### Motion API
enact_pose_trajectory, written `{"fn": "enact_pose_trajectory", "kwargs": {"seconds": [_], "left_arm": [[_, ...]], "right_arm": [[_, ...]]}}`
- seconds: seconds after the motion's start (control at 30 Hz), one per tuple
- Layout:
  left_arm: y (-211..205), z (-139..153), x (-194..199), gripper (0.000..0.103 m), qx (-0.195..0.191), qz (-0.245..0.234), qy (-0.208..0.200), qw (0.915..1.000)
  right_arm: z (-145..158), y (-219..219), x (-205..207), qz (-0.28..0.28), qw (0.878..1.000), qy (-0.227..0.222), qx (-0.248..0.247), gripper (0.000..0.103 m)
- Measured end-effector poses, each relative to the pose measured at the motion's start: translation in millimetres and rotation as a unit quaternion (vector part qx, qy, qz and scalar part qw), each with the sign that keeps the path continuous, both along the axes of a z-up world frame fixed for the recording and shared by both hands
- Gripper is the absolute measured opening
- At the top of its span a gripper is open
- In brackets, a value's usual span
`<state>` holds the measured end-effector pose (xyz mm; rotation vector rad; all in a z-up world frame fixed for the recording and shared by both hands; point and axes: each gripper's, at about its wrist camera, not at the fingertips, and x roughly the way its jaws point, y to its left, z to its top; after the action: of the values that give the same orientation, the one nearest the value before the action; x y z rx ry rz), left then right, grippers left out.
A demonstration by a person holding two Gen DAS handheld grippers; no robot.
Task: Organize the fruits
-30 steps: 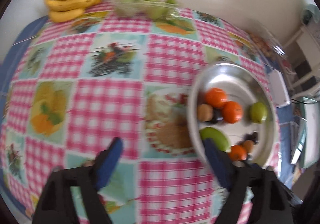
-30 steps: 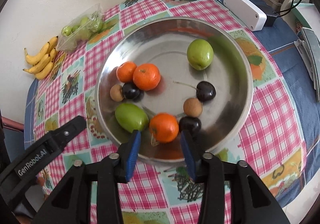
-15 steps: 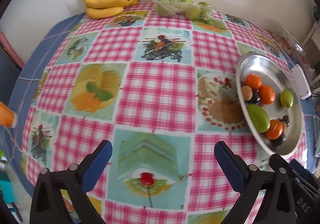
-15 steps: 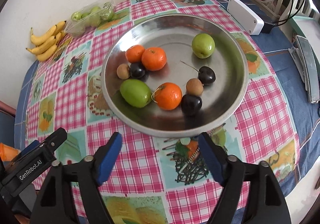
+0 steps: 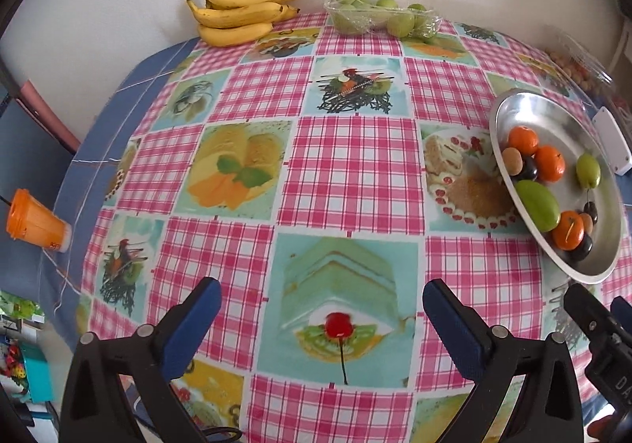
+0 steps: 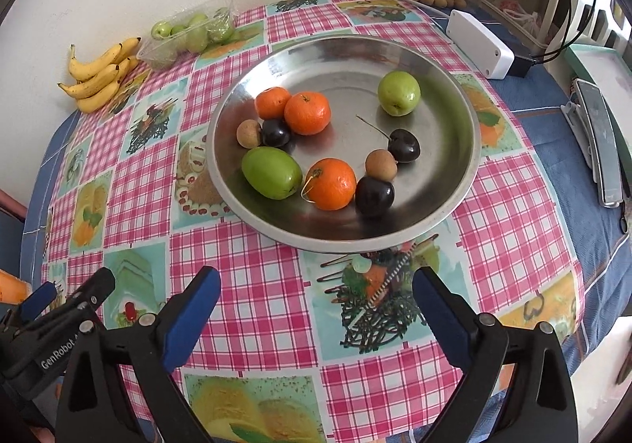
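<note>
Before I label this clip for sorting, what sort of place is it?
Most likely a home dining or kitchen table: a patterned checked tablecloth, a metal plate of mixed fruit, and bananas beside a clear pack of green fruit against a plain wall.

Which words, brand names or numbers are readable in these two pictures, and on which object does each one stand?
"GenRobot.A", cut off after that, in white letters on the black body of the left gripper, seen in the right wrist view.
"DA", partly cut off, on the black body of the right gripper, seen in the left wrist view.
The orange cup has a small mark, too blurred to read.
</note>
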<state>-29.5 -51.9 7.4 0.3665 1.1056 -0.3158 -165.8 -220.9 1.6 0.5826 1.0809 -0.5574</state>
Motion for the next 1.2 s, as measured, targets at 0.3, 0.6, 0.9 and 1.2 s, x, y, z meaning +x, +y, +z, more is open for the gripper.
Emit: {"fn": "enact_pose_trajectory", "kwargs": {"seconds": [0.3,0.6,0.9,1.2], "left_arm": [[4.5,-6.5,-2.4,0.103,0.025,0.02,0.016,0.9994],[5.6,-6.6,-1.1,0.103,0.026,0.025,0.014,0.9993],[3.5,-4.2,-3.0,0.103,0.017,0.022,0.007,0.9996],[3.8,-2.8,-2.0,0.103,0.007,0.025,0.01,0.9996]], "right_arm": [[4.7,-0.2,-2.7,0.0,1.0,-0.008,-0.005,0.098],[6.3,-3.8,-3.9,-0.004,1.0,-0.013,-0.002,0.098],[6.6,-3.6,-3.4,-0.003,1.0,-0.014,-0.001,0.098],[5.4,-4.1,-3.2,-0.002,1.0,-0.012,0.001,0.098]]}}
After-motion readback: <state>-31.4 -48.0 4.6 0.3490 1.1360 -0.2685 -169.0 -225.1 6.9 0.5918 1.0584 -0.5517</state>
